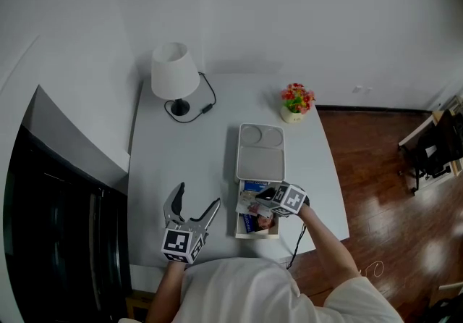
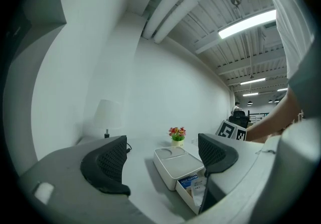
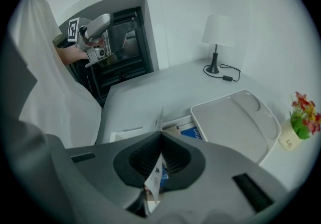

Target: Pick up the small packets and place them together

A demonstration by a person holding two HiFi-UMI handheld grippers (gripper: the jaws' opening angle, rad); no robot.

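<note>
Two grippers are seen over a white table (image 1: 188, 162), on which one lamp (image 1: 175, 72), one small pot of flowers (image 1: 296, 101) and one white storage box (image 1: 260, 162) are set. One drawer (image 1: 257, 235) is pulled out of the box's near end, and several small packets (image 1: 252, 223) are piled in it; their exact number cannot be made out.

The right gripper (image 3: 160, 135) is held above the open drawer, tilted downward. Its jaws are closed flat on one thin packet (image 3: 154, 175), which is pinched on edge between the pads; a corner of it sticks up past the jaw tips. The other packets lie just beneath it in the drawer.

The left gripper (image 1: 199, 197) is held over bare table to the left of the drawer, well apart from the packets. Its jaws are parted to a moderate gap and nothing is held between them.
</note>
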